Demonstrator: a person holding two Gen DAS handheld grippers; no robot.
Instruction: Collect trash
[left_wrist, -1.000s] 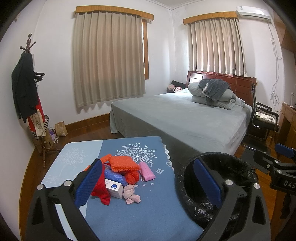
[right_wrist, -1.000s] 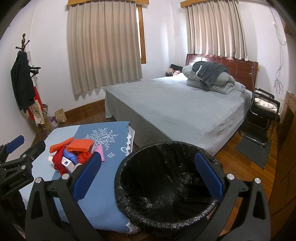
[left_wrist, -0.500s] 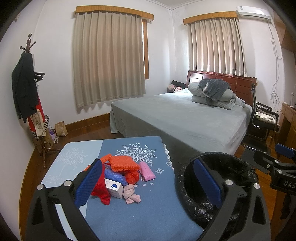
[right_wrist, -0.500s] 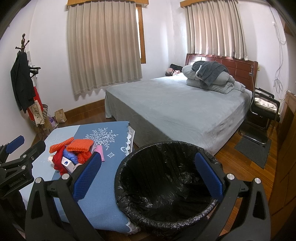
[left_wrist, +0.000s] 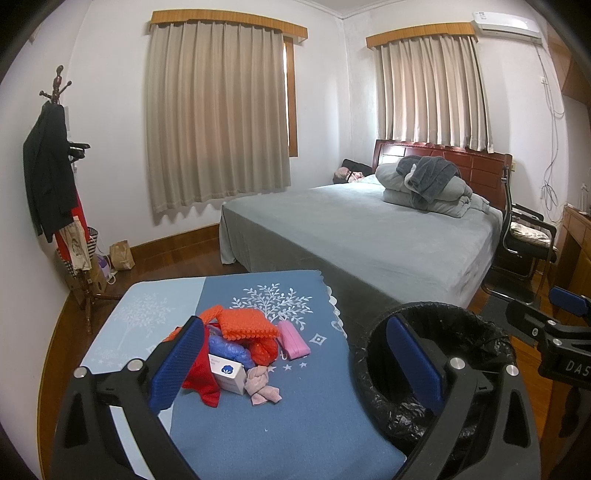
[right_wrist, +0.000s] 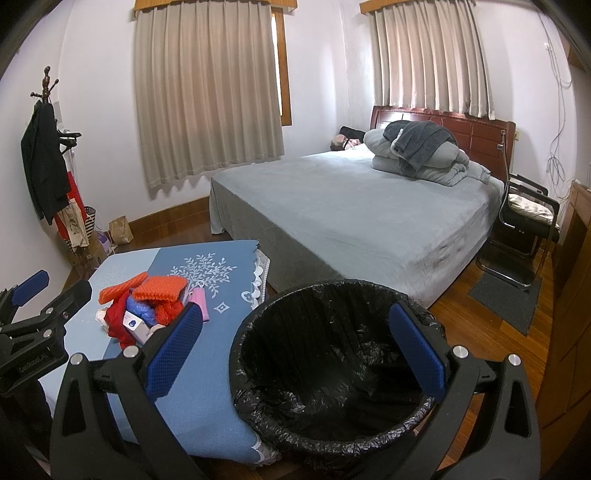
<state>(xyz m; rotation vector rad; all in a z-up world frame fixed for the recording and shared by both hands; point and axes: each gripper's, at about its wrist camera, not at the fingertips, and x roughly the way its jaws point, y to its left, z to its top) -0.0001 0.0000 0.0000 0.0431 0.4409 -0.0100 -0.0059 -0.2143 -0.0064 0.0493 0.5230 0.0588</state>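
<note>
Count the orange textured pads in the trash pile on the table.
2: one orange pad on top of the pile, another sticking out behind it to its left. More may be buried.

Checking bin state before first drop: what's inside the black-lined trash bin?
The trash bin shows only its crumpled black liner; no trash is visible inside. The right gripper's jaws hide part of the near rim and wall. The trash pile sits on the table.

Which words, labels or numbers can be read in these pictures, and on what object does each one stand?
"DAS": on the black body of the right tongs, cut off by the picture's edge.
"SenRoost.AI", roughly: on the black body of the left tongs, small and uncertain.
White box in the trash pile: blue logo and print, too small to read.
</note>
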